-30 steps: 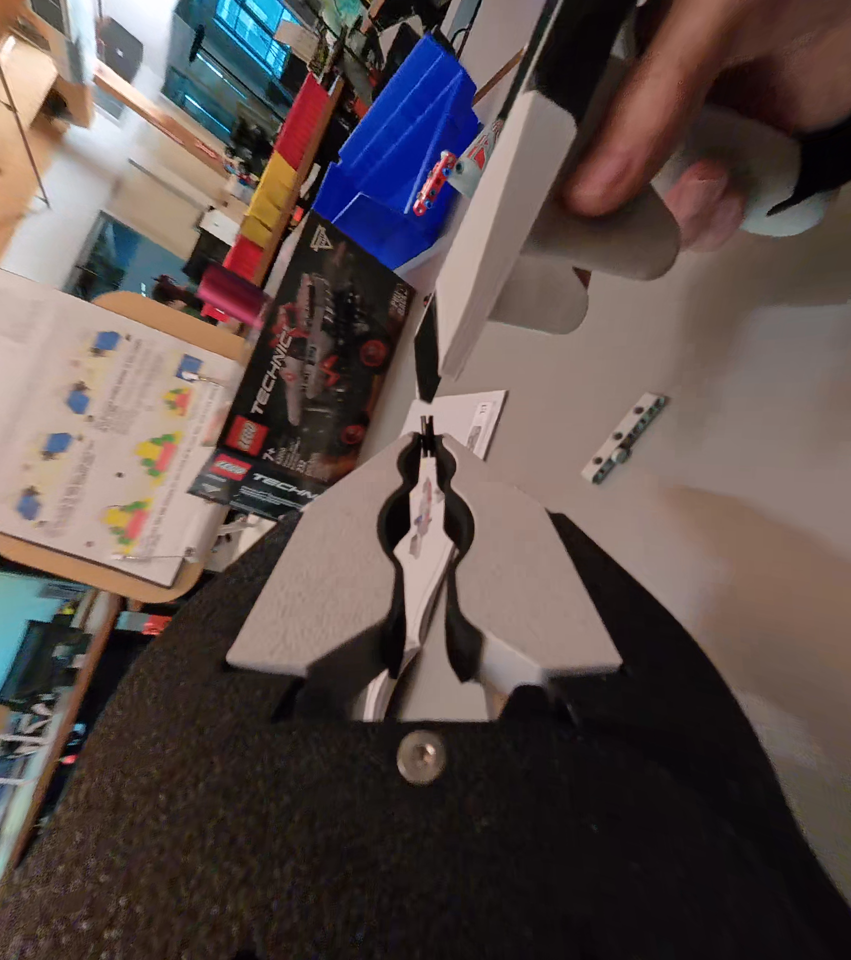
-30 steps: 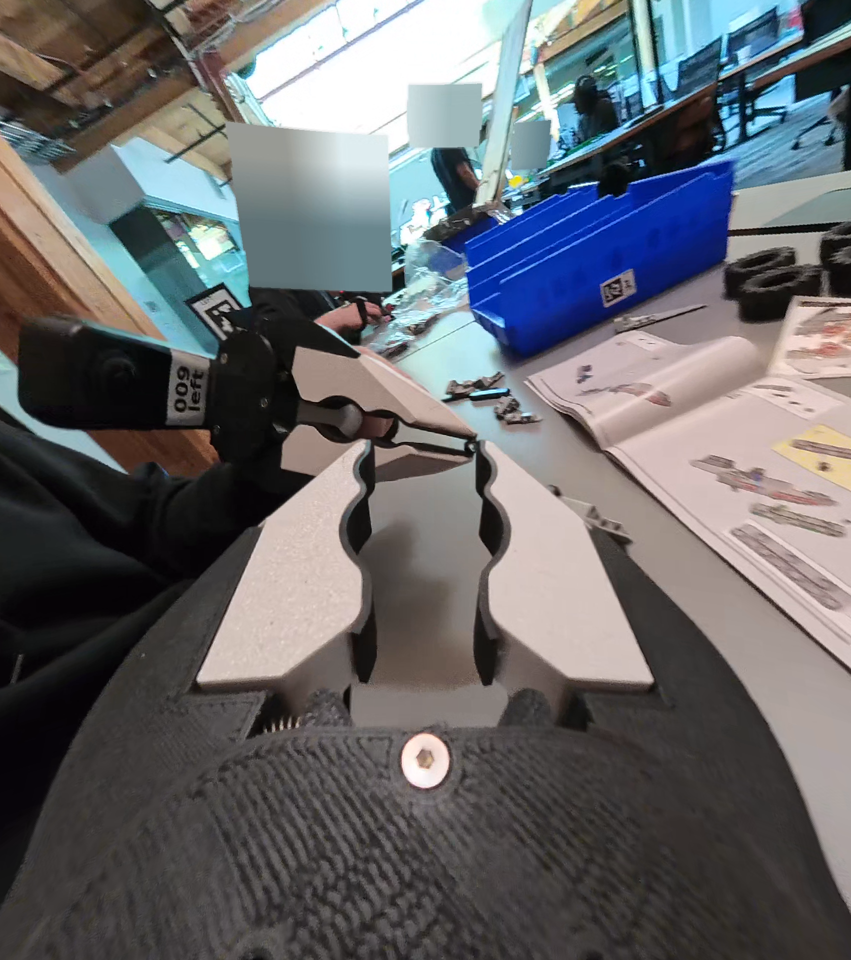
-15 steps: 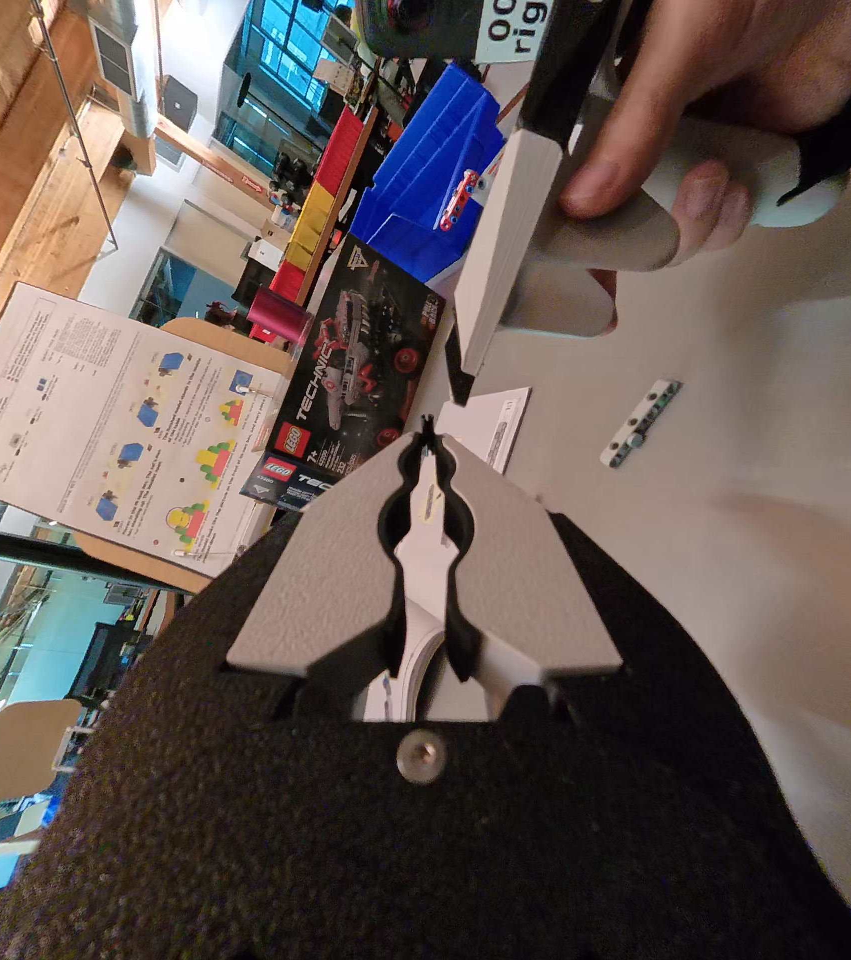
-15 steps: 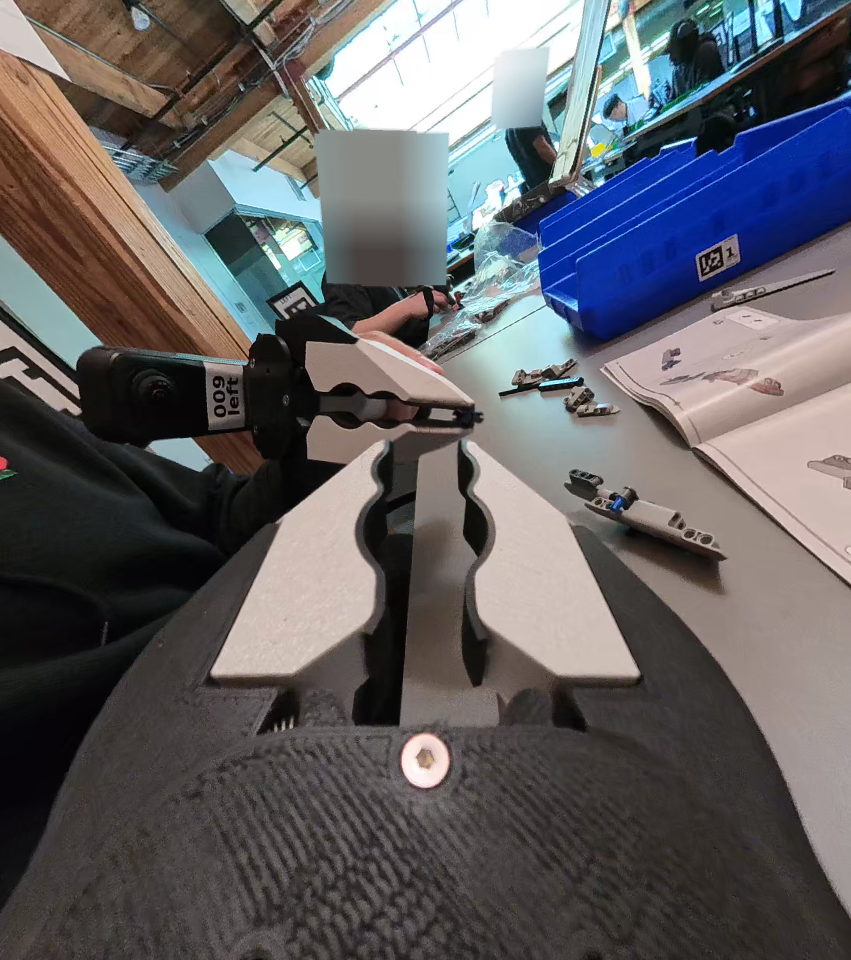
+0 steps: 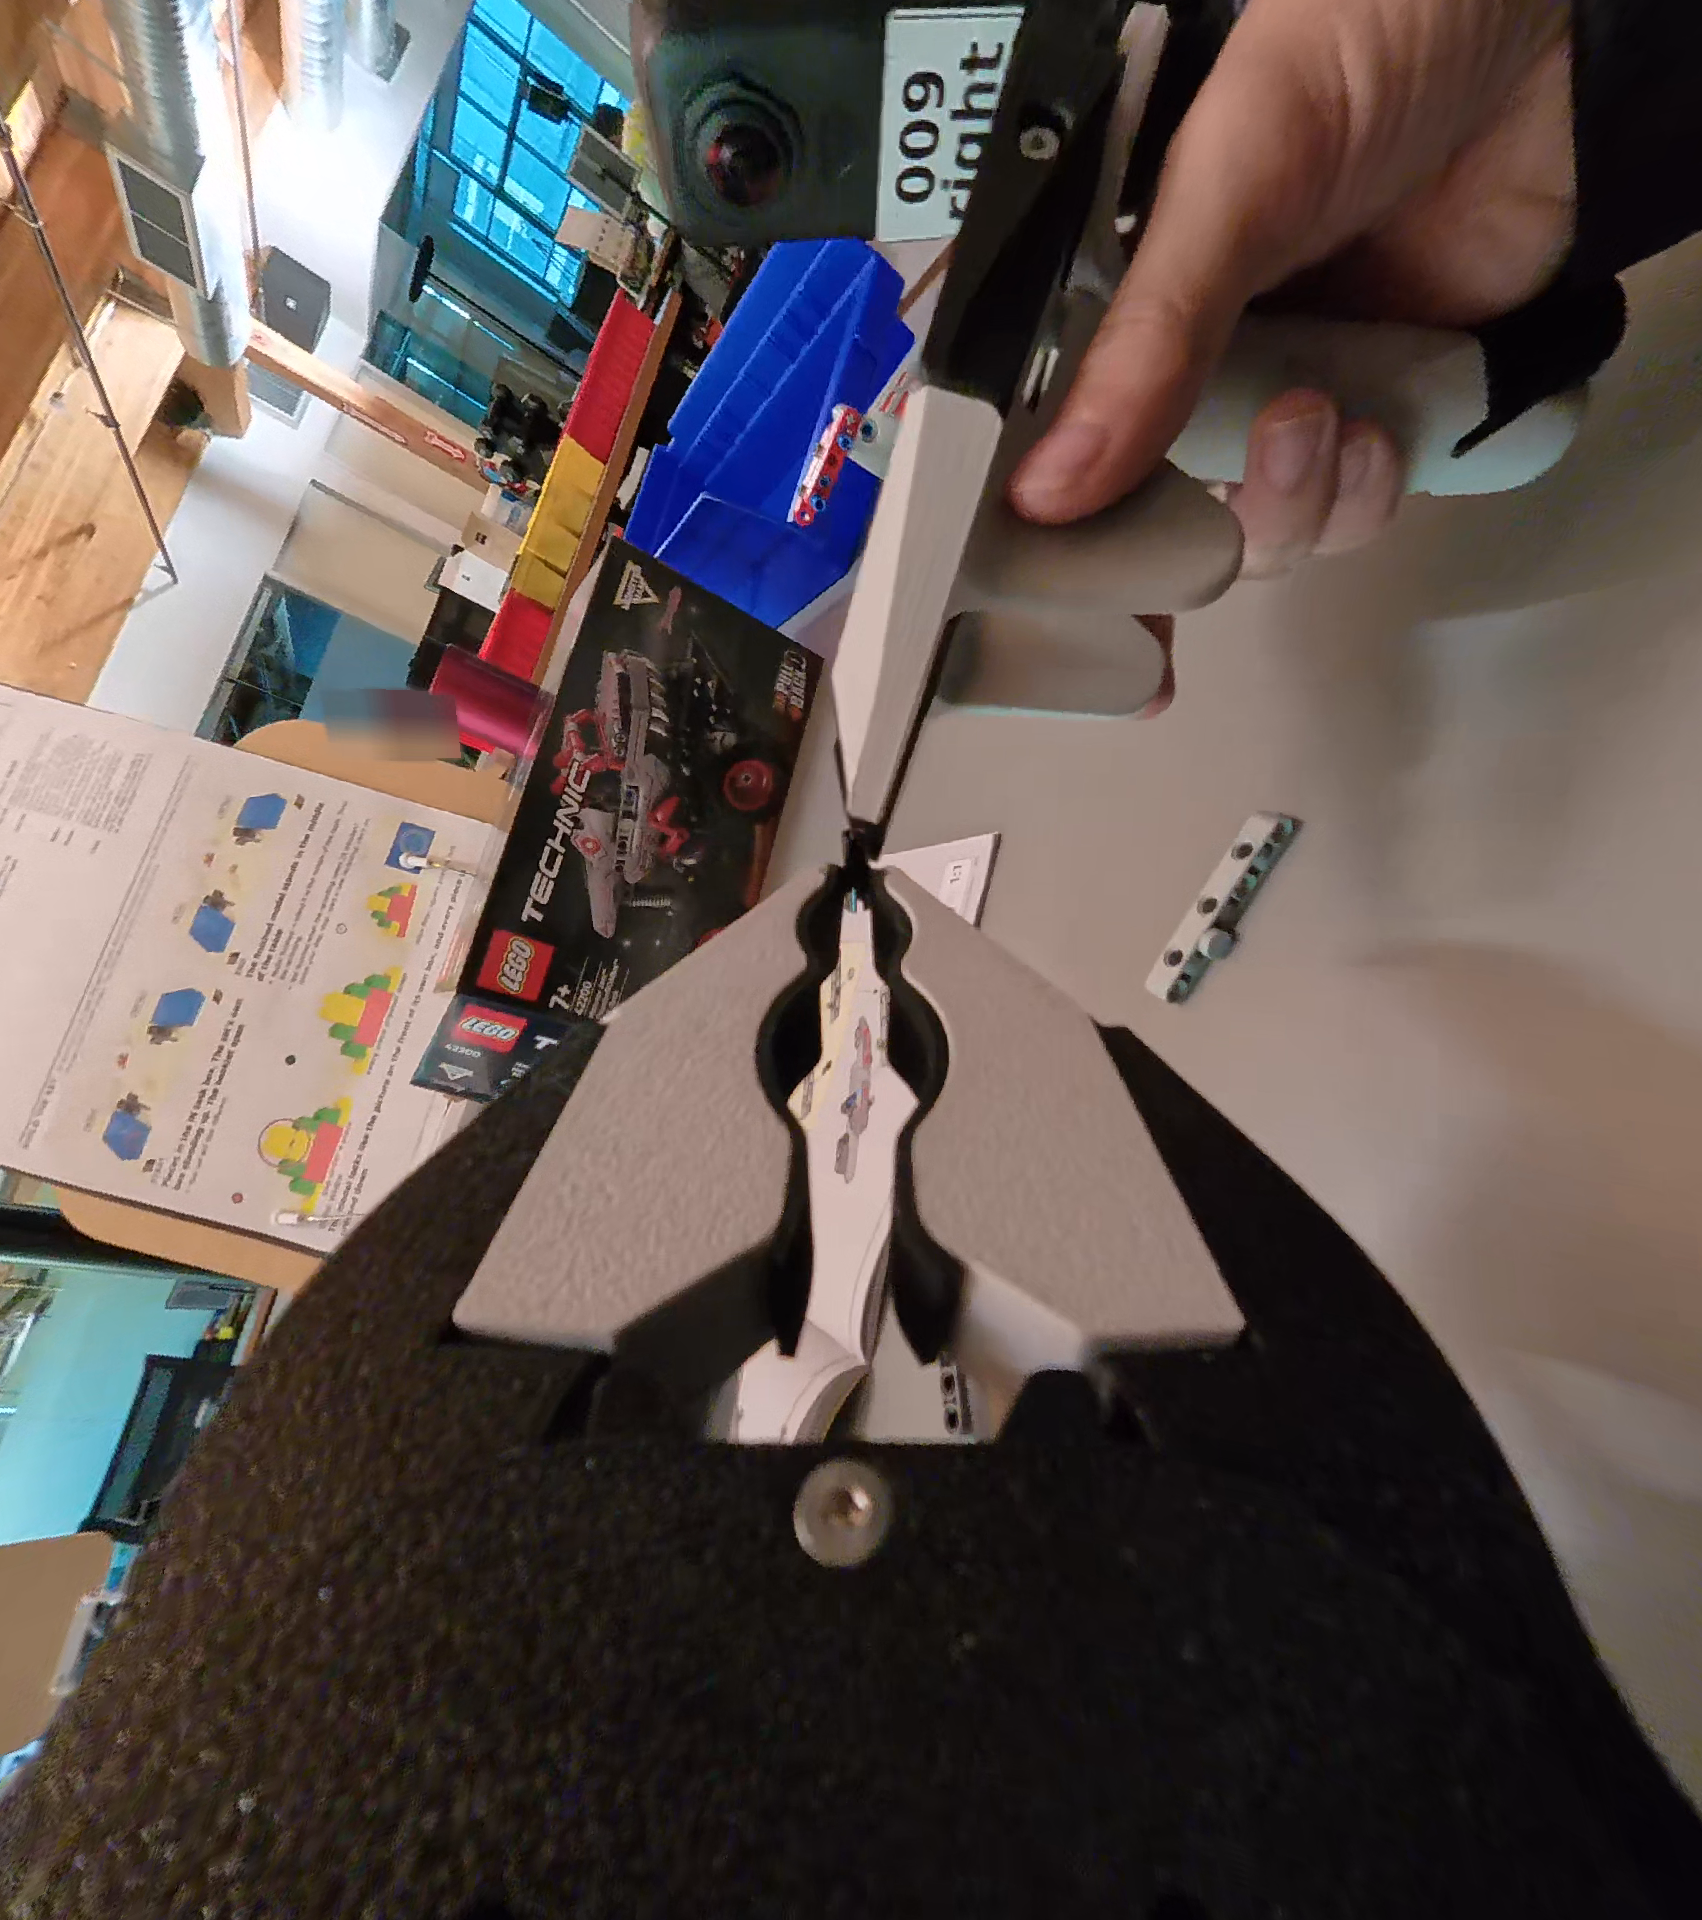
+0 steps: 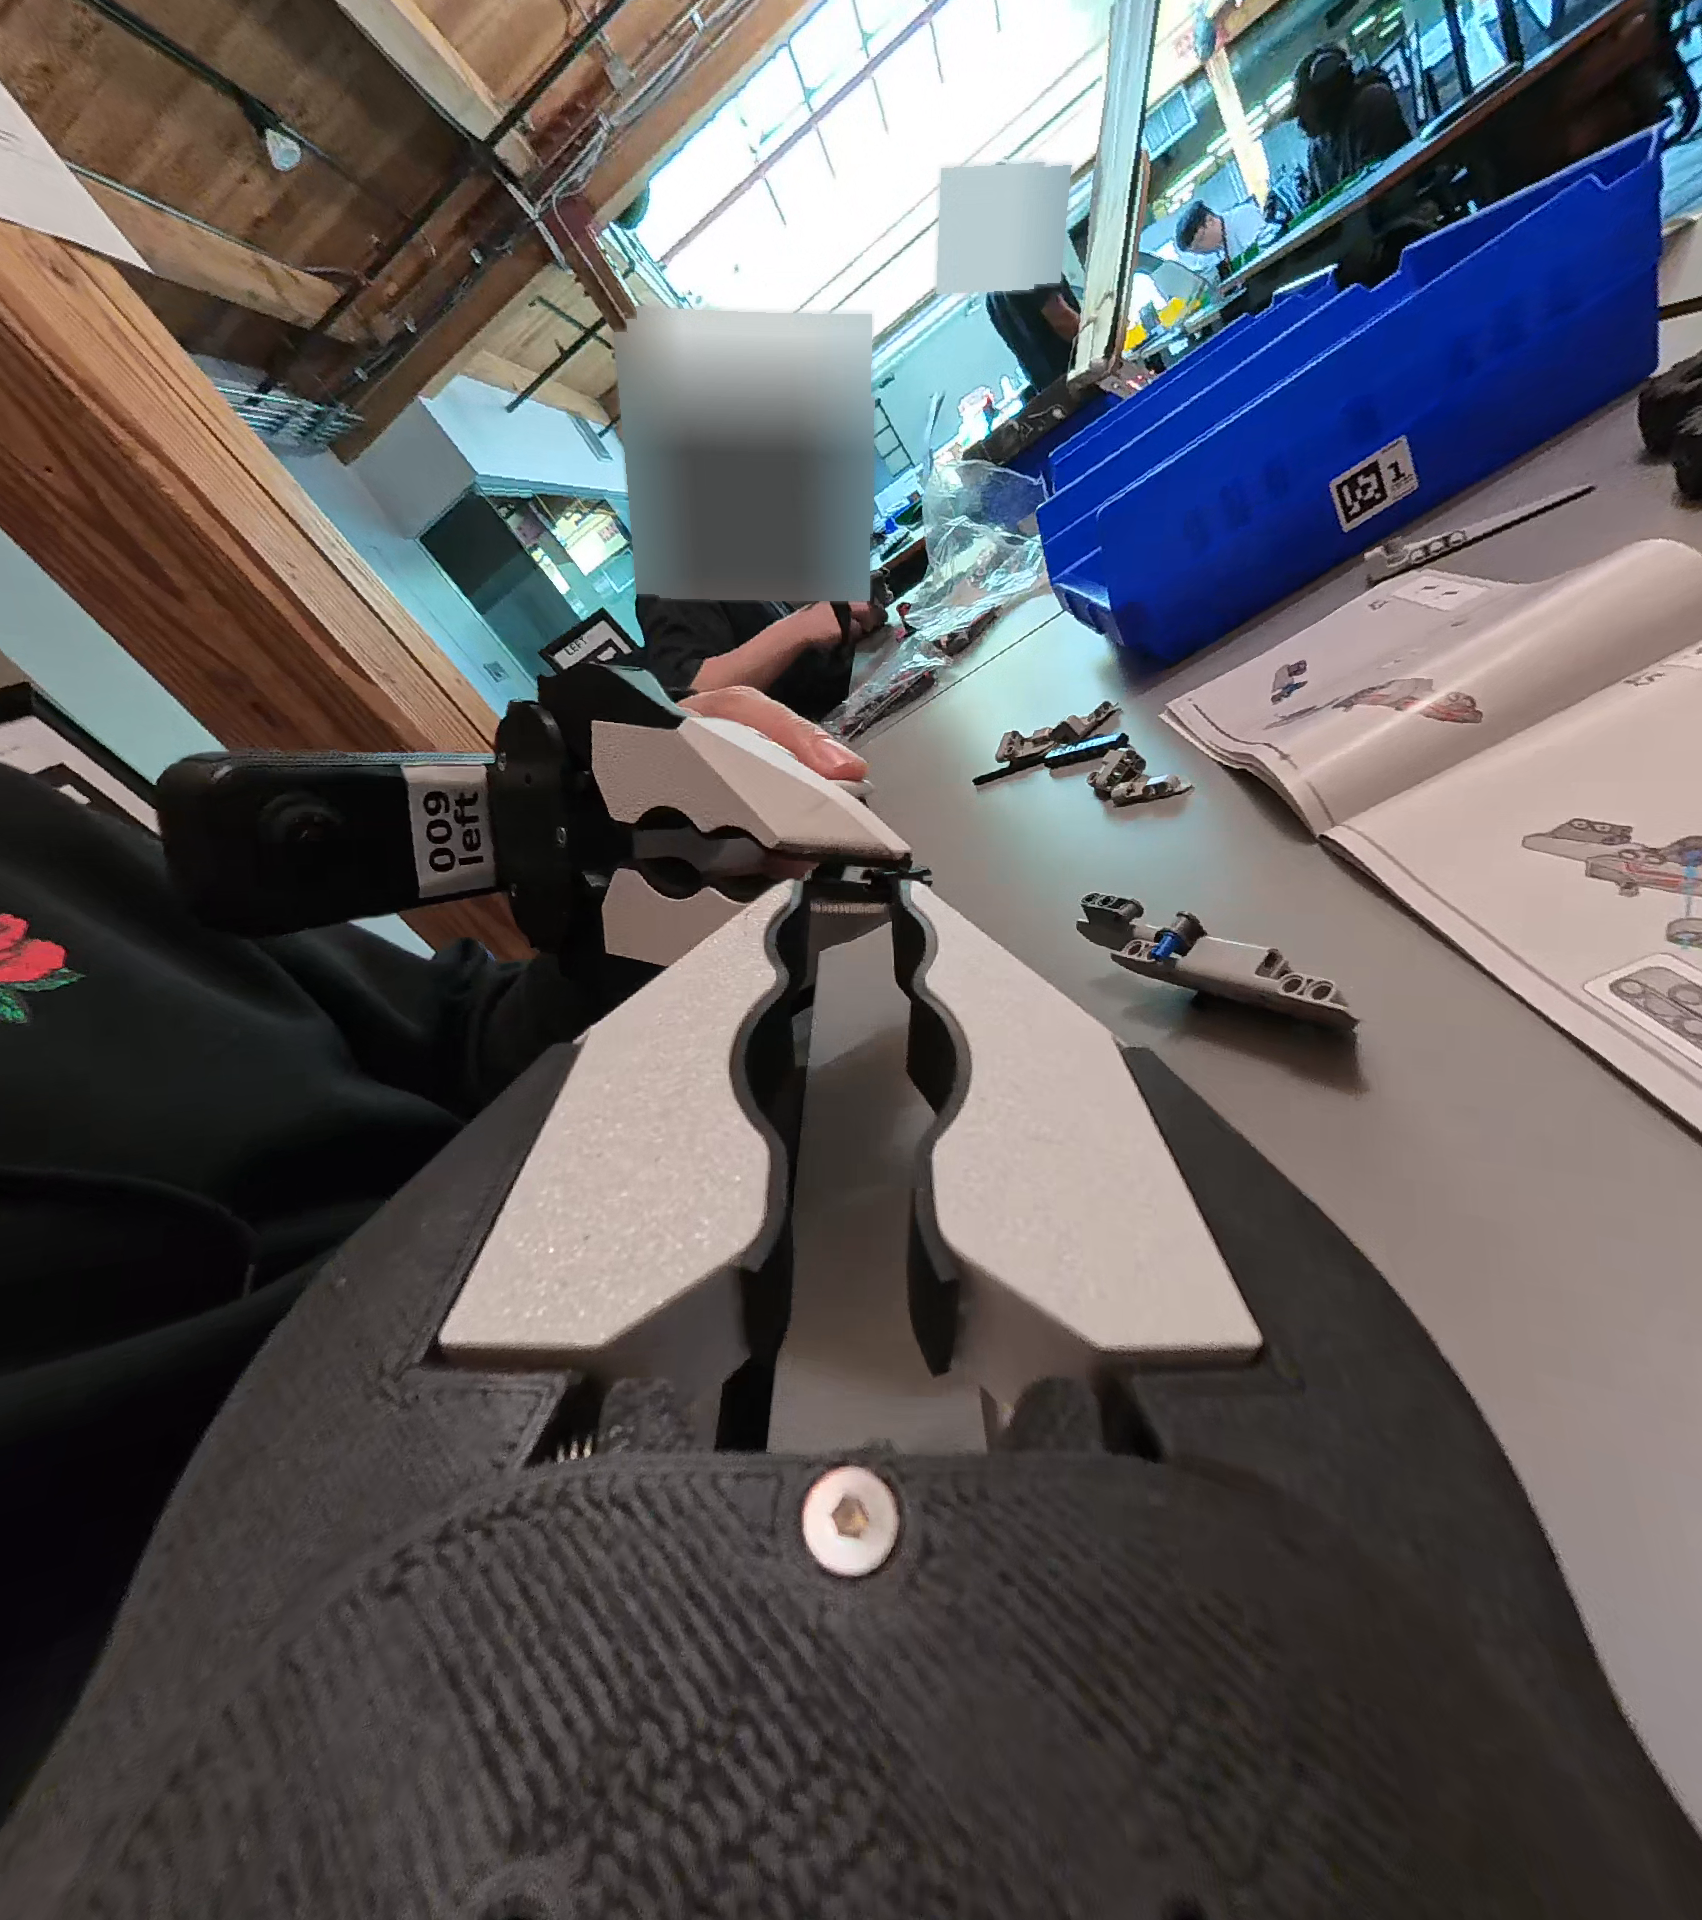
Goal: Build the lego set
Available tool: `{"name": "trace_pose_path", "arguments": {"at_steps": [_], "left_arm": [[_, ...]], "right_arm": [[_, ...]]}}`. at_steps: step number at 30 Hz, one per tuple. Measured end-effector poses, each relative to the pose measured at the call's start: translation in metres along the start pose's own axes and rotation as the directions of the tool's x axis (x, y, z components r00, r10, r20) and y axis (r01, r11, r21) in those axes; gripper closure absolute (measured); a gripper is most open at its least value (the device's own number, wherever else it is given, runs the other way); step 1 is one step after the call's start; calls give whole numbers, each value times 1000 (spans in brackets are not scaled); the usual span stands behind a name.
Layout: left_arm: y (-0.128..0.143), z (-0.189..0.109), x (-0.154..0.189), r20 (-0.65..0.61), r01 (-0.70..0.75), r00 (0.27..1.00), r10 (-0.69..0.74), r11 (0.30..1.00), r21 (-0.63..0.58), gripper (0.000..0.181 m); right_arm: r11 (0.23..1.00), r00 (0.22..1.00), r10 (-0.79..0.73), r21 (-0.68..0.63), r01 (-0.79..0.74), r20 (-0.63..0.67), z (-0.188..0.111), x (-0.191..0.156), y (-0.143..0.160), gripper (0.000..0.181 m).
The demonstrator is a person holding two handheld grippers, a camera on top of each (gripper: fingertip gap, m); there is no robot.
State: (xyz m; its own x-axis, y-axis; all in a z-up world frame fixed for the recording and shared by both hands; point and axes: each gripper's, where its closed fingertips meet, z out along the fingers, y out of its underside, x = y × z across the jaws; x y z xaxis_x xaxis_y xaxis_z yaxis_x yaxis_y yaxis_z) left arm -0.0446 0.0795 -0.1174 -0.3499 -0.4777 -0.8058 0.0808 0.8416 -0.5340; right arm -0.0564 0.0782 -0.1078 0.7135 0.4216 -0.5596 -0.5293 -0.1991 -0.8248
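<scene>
Right gripper [image 6: 852,902] narrowed, now meeting left gripper [image 5: 857,883] clamping small black pin [image 6: 904,876]

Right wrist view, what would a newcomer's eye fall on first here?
The left gripper, reaching in from the left, pinches a tiny black piece right at the right gripper fingertips. Behind, a blue bin stands at the far table edge, with an open instruction booklet at right.

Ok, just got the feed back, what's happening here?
A person works two tools above the table. The left tool pinches a small black piece at its tips; the right tool, slightly open, meets it tip to tip. A grey beam assembly lies beside the open booklet.
</scene>
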Motion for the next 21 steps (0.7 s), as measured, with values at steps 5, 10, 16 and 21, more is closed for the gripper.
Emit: {"name": "trace_pose_path", "arguments": {"at_steps": [5,10,16,21], "left_arm": [[1,3,5,-12,-61,998,61,998,-26,179],[-4,1,5,-19,-4,1000,5,1000,11,179],[-3,-3,-5,0,53,999,-53,999,-8,180],[-10,-4,-3,-3,7,1000,-7,1000,5,180]], "right_arm": [[1000,999,-8,5,8,-44,0,7,-1,172],[1000,999,-22,8,22,-34,-3,6,-3,181],[996,990,-82,-38,78,-118,-5,10,-2,164],[994,989,-107,-27,105,-107,0,4,-5,172]]}}
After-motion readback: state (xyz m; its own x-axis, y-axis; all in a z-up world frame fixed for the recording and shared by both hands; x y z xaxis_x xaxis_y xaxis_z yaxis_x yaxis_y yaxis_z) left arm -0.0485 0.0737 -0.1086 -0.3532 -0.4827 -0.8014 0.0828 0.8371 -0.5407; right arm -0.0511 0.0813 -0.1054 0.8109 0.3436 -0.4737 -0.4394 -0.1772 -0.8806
